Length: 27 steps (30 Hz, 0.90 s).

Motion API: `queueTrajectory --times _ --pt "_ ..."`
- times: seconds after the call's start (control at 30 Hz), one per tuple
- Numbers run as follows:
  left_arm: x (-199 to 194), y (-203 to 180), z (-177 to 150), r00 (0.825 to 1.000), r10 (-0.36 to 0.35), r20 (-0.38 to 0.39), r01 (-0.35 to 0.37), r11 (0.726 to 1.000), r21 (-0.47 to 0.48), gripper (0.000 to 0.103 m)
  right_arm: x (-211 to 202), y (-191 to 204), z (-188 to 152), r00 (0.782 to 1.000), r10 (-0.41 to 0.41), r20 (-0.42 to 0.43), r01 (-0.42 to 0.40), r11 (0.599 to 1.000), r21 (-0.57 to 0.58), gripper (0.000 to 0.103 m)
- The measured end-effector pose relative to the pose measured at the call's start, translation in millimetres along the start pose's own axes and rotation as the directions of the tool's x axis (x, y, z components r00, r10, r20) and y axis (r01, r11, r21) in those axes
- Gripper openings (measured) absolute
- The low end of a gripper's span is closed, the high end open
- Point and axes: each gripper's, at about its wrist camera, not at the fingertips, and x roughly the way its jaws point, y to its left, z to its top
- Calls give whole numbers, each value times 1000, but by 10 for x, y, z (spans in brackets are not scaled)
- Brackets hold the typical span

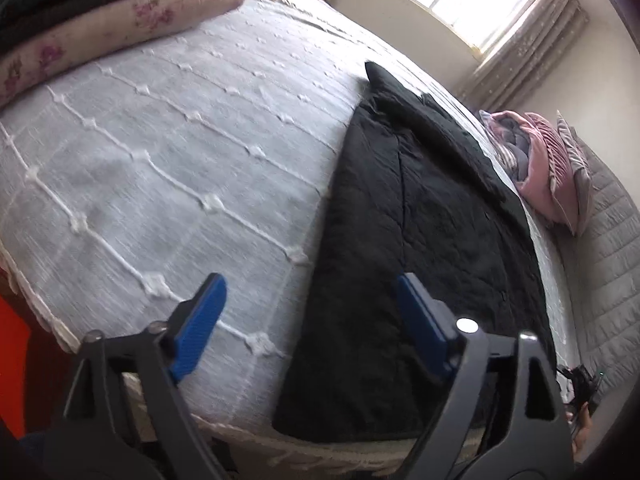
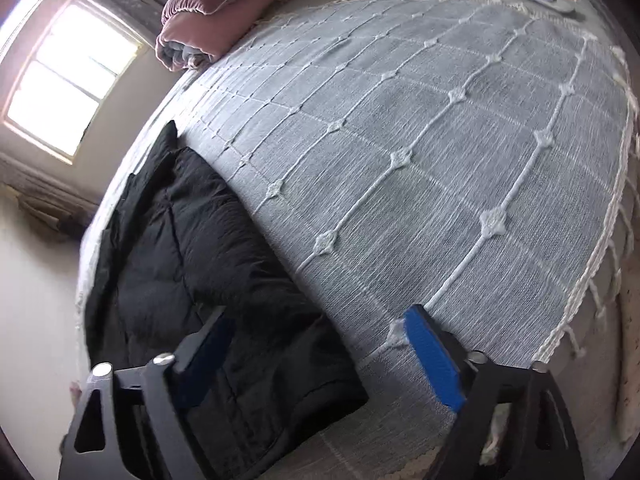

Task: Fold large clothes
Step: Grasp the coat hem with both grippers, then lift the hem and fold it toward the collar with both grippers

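Note:
A black quilted garment lies spread flat on a bed, along the side nearest the window. In the right wrist view the same garment fills the lower left. My left gripper hangs open just above the bed's near edge. Its left finger is over the bedspread and its right finger over the garment's near end. My right gripper is also open. It straddles the garment's border, with the left finger over black cloth and the right finger over the bedspread. Neither gripper holds anything.
A pale grey tufted bedspread covers the bed. Pink pillows lie by a padded headboard. A floral quilt topped with dark folded cloth sits on a far corner. A white remote lies at the far edge.

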Motion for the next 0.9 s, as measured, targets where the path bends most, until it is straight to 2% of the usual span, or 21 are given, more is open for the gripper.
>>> queueTrajectory --times 0.03,0.07,0.1,0.2,0.3,0.47,0.6,0.63,0.77,0.83,0.9 --pt "13 2 -33 1000 -6 -13 6 1000 -3 67 -9 -33 -15 1000 27 -11 -27 999 22 75" --pt "35 -17 -86 1000 -3 -27 3 1000 4 48 -18 -89 -27 999 51 -16 -51 997 50 73" --pt "51 -40 -127 999 8 -36 -7 1000 17 36 -36 -164 -32 997 80 -16 -79 993 88 68" --pt "75 -71 -247 999 -12 -48 13 1000 20 35 -78 -331 -59 983 183 -18 -176 967 184 63" --pt "85 -47 -300 997 -41 -60 40 999 -11 35 -94 -423 -23 971 237 -19 -228 952 203 62" --pt "-21 -52 -321 992 -115 -42 113 993 -44 35 -81 -354 -11 960 274 -62 -263 954 142 60" --pt "-60 4 -347 989 -141 -38 139 988 -68 36 -8 -189 -46 963 253 -98 -248 967 59 49" --pt "-61 67 -377 989 -141 -36 137 985 -103 36 7 -183 -56 963 248 -105 -243 968 56 45" --pt "-90 228 -431 984 -176 -25 169 970 -177 36 37 -171 -87 959 261 -114 -255 965 62 41" --pt "-108 259 -442 980 -198 -15 191 962 -195 36 30 -151 -87 957 271 -101 -267 962 54 34" --pt "-82 257 -450 977 -214 -25 205 959 -196 36 46 -132 -90 954 282 -102 -278 959 56 33"
